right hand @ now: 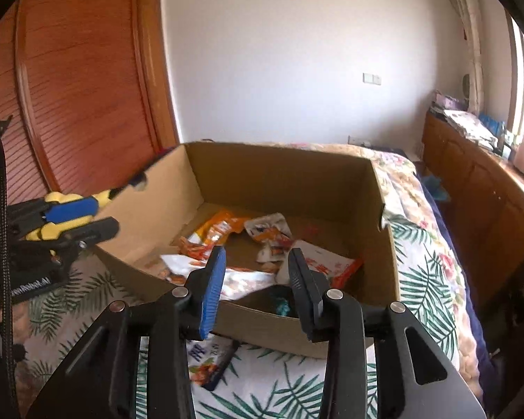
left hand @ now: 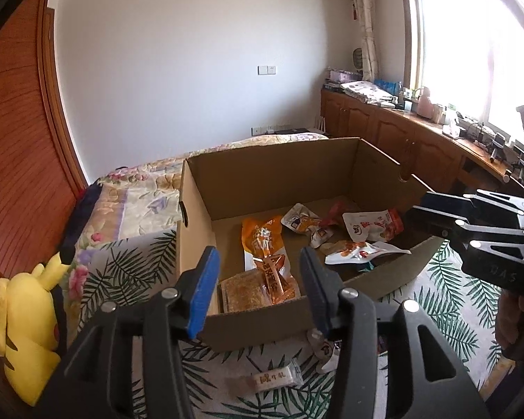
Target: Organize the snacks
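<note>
On the far left a yellow plush toy (left hand: 24, 328) lies on the leaf-print bedspread (left hand: 136, 265). Your left gripper (left hand: 258, 279) hovers at the near wall of the cardboard box (left hand: 262, 181), jaws parted, holding nothing. Inside lie snack packets: an orange one (left hand: 262, 241), then white ones (left hand: 370, 227) to the right. Your right gripper (right hand: 256, 276) also hangs empty, jaws apart, over the box's near rim.
</note>
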The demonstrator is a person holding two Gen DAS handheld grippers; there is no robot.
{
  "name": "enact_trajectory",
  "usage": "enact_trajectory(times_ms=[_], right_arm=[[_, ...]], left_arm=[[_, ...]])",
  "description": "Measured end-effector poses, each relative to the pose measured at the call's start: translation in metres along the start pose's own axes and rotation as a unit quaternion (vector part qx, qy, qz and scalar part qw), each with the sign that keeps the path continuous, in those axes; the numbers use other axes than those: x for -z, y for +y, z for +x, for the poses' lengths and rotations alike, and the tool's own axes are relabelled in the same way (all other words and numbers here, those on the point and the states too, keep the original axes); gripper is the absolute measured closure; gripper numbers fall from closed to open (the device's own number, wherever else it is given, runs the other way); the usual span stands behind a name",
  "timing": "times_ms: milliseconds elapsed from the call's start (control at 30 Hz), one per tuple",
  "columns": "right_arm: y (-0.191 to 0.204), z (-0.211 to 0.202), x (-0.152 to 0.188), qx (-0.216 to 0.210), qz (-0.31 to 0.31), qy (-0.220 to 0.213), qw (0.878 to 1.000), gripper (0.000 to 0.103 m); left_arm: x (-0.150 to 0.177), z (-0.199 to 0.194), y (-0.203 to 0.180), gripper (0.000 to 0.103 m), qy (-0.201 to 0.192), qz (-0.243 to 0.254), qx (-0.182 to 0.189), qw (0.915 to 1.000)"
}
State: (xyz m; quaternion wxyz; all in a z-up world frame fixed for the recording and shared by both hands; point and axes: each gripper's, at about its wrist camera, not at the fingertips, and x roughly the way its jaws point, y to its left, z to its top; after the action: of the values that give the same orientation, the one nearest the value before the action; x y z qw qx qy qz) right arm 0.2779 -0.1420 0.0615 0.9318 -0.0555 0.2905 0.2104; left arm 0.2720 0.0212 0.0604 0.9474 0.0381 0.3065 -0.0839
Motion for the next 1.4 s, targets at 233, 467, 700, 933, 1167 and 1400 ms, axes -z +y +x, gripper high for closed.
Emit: enact_trajectory(times_ms=[233, 467, 700, 933, 1167, 1400], right_arm=[[0.031, -0.026, 0.005, -0.024, -0.034, -0.022, 0.999, 0.066], [0.059, -0.042, 0.02, -0.049, -0.056, -0.034, 0.997, 0.066], [0.065, -0.05, 0.05, -0.064, -0.06, -0.024, 0.996, 0.063], [0.048, -0.032, 0.087, -0.056, -0.046, 0.015, 0.997, 0.063], [0.032, -0.004, 0.11, -0.044, -0.036, 0.058, 0.997, 0.063], [0.022, 0.026, 0.111, -0.058, -0.013, 0.094, 0.994, 0.063]], left_arm=[[0.012, -0.024, 0.003, 0.055, -0.004, 0.013, 0.006, 0.9999], [0.029, -0.045, 0.007, 0.054, -0.004, 0.023, 0.012, 0.9996], [0.055, -0.06, 0.009, 0.053, -0.005, 0.021, 0.018, 0.9996], [0.086, -0.05, 0.011, 0.053, 0.015, 0.015, 0.014, 0.9997], [0.107, -0.03, 0.011, 0.053, 0.036, 0.001, 0.009, 0.9993], [0.119, -0.01, 0.01, 0.053, 0.051, -0.016, 0.009, 0.9985]])
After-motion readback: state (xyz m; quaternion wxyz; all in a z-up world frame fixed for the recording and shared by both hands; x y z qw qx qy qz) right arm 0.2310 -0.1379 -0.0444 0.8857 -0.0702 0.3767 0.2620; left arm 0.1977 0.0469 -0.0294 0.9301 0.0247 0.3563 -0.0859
